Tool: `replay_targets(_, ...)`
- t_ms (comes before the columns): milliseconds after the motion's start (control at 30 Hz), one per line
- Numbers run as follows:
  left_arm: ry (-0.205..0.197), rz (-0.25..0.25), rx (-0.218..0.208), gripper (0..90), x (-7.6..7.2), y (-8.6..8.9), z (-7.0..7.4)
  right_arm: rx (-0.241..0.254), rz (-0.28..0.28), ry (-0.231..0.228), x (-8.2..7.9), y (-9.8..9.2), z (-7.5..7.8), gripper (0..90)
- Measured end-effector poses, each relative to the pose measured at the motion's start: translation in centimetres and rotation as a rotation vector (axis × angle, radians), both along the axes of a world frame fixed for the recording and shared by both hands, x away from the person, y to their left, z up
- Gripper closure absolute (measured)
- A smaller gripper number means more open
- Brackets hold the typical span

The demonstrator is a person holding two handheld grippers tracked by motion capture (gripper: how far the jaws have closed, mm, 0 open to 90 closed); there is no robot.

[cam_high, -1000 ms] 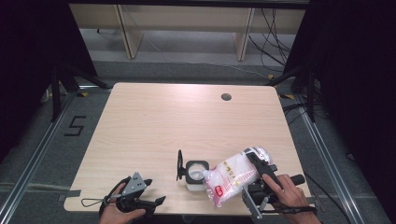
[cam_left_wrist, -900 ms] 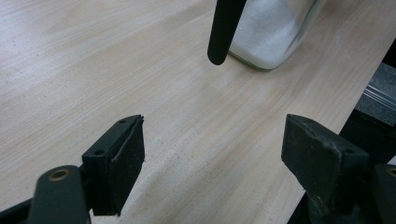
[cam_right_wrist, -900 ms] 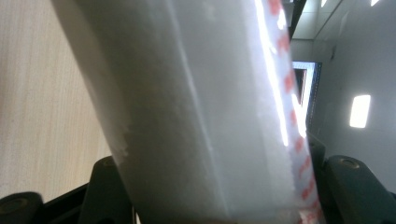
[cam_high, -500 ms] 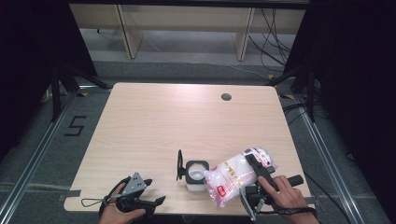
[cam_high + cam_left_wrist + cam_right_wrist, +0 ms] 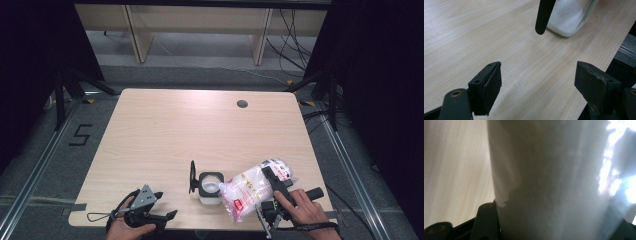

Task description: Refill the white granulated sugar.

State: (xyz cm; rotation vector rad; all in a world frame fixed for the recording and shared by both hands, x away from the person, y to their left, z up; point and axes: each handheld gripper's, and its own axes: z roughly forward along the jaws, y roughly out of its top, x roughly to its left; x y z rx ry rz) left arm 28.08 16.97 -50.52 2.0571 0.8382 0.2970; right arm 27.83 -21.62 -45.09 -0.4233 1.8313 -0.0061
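Observation:
A clear plastic bag of white grains lies tilted, its lower end at the mouth of an open glass jar that holds white powder. The jar's black lid stands swung up at its left. My right gripper grips the bag from the right. Its jaws have just been closing, with the bag between them. In the right gripper view the bag is pinched between the jaws of that gripper. My left gripper rests at the front left edge, open and holding nothing. Ahead of the left gripper stand the jar and its lid.
The wooden table has a round cable hole at the back right. The jar and bag sit close to the near edge. Dark floor and metal rails surround the table, with shelving legs behind it.
The right hand has shifted slightly with the bag, which stays tilted at the jar. The left gripper has not moved.

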Motion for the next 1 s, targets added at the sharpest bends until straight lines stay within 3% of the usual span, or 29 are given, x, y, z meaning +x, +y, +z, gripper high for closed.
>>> replay_targets(133, 0.000, 0.000, 0.000, 21.0, 0.0, 0.0, 0.0, 0.023, -0.007, 0.017, 0.0, 0.0, 0.0, 47.8)
replay_targets(200, -0.001, 0.000, 0.000, 21.1, 0.0, 0.0, 0.0, 0.003, 0.004, 0.024, 0.0, 0.0, 0.3, 48.4)
replay_targets(233, 0.000, -0.001, 0.000, 21.1, 0.0, 0.0, 0.0, 0.059, -0.031, 0.054, -0.1, -0.2, 0.2, 48.6)
replay_targets(300, 0.000, 0.000, -0.001, 21.3, 0.0, 0.0, 0.0, 0.081, -0.032, 0.080, -0.1, -0.4, 0.5, 48.9)
replay_targets(333, 0.000, 0.000, -0.001, 21.4, 0.0, 0.0, 0.0, 0.069, -0.005, 0.074, 0.1, -0.4, 0.8, 49.0)
replay_targets(500, 0.000, -0.001, -0.001, 21.5, 0.0, 0.0, 0.0, 0.227, 0.008, 0.174, 0.4, -1.1, 0.4, 49.5)
replay_targets(533, 0.000, -0.001, -0.002, 21.6, 0.0, 0.0, 0.0, 0.228, 0.025, 0.187, 0.5, -1.1, 0.5, 49.5)
replay_targets(567, -0.001, -0.001, -0.001, 21.7, 0.0, 0.0, 0.0, 0.268, 0.019, 0.208, 0.5, -1.3, 0.3, 49.6)
replay_targets(633, -0.001, -0.001, -0.001, 21.7, 0.0, 0.0, 0.0, 0.250, 0.066, 0.217, 0.9, -1.3, 0.7, 49.6)
replay_targets(667, -0.001, -0.001, -0.002, 21.7, 0.0, 0.0, 0.0, 0.335, 0.020, 0.260, 0.7, -1.6, 0.2, 49.6)
replay_targets(700, 0.000, 0.000, -0.002, 21.8, 0.0, 0.0, 0.0, 0.276, 0.073, 0.238, 1.0, -1.6, 0.7, 49.6)
replay_targets(733, -0.005, -0.008, 0.028, 21.8, 0.0, 0.2, 0.1, 0.327, 0.055, 0.265, 1.0, -1.8, 0.4, 49.7)
replay_targets(767, -0.003, -0.006, 0.026, 21.8, 0.0, 0.2, 0.1, 0.341, 0.056, 0.278, 1.1, -1.9, 0.4, 49.7)
replay_targets(833, -0.007, -0.003, 0.020, 21.8, 0.0, 0.1, 0.1, 0.431, 0.036, 0.329, 1.1, -2.3, -0.1, 49.7)
replay_targets(867, -0.001, -0.001, -0.002, 21.9, 0.0, 0.0, 0.0, 0.441, 0.043, 0.341, 1.3, -2.4, -0.2, 49.7)
replay_targets(900, -0.002, -0.011, 0.018, 21.9, 0.0, 0.1, 0.1, 0.443, 0.070, 0.344, 1.5, -2.5, -0.2, 49.8)
replay_targets(967, 0.016, 0.005, 0.008, 21.8, -0.1, 0.0, 0.0, 0.483, 0.070, 0.371, 1.7, -2.7, -0.3, 49.8)
replay_targets(1000, 0.009, 0.001, 0.020, 21.9, 0.0, 0.1, 0.1, 0.527, 0.042, 0.398, 1.5, -2.8, -0.6, 49.8)
